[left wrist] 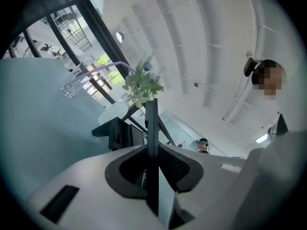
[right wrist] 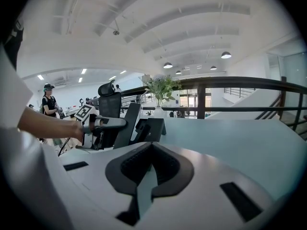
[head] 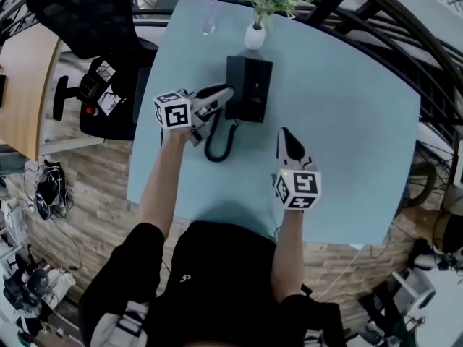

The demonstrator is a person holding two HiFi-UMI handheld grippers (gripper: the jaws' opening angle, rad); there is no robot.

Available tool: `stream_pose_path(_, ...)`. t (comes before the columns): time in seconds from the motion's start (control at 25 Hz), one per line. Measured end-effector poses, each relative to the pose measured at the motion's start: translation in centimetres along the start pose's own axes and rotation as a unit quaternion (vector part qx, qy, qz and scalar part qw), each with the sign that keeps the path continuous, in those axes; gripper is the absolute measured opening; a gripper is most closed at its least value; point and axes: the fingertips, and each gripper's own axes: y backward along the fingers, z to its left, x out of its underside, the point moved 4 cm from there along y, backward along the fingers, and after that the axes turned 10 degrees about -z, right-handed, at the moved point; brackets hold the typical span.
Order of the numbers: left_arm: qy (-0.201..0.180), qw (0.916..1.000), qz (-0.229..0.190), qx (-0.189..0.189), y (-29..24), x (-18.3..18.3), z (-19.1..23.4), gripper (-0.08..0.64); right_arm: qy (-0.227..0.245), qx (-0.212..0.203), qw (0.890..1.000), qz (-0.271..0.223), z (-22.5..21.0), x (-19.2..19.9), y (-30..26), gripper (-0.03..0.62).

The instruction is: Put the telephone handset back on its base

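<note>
A pale blue tabletop stands in a bright open office. The left tool is clamped on the handset, held just left of the black base toward the far edge. The right tool is empty, its jaws together. To seat the handset, line it up squarely over the cradle and lower it flat, keeping the cord clear. At the far edge, a white vase holds flowers; the glass looks empty.

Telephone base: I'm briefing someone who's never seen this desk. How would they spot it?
On the light blue table, look toward the far edge, just nearer than the white vase of flowers. The telephone base is the black rectangular box there, unlike the small rounded vase.
</note>
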Motion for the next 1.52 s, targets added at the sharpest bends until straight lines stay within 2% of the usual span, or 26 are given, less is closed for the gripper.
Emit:
stream_pose_path(0.12,-0.001,0.9998,0.019,0.002,-0.3,0.1,0.9,0.069,-0.001,-0.002,1.0,0.005,-0.2,0.3,-0.7,-0.012)
stream_pose_path(0.56,0.043,0.9988,0.015,0.019,-0.6,0.7,3.2,0.069,-0.007,-0.005,1.0,0.02,-0.2,1.7,-1.9,-0.012)
stream_pose_path(0.72,0.046,0.9978,0.035,0.034,-1.0,1.4,3.7,0.071,-0.007,-0.003,1.0,0.024,-0.2,2.0,-1.9,-0.012)
stream_pose_path(0.88,0.049,0.9966,0.059,0.03,-1.4,1.6,4.3,0.071,-0.007,0.0,1.0,0.025,-0.4,2.1,-2.0,-0.012)
stream_pose_path(1.16,0.001,0.9906,0.137,-0.003,-1.8,1.4,4.7,0.087,-0.003,-0.002,1.0,0.023,0.0,1.6,-2.0,-0.012)
stream_pose_path(1.24,-0.026,0.9864,0.161,-0.023,-2.0,1.2,4.5,0.097,0.001,-0.006,1.0,0.021,0.3,1.2,-2.1,-0.012)
stream_pose_path(1.36,-0.064,0.9758,0.201,-0.058,-2.1,1.3,4.4,0.104,0.009,-0.01,1.0,0.019,0.9,0.6,-2.1,-0.012)
stream_pose_path(1.44,-0.072,0.971,0.213,-0.082,-1.9,1.7,4.7,0.126,0.016,-0.014,1.0,0.015,1.4,0.0,-1.9,-0.012)
stream_pose_path(1.52,-0.081,0.9699,0.208,-0.098,-1.7,1.6,4.7,0.129,0.024,-0.018,0.999,0.009,1.9,-0.8,-1.7,-0.012)
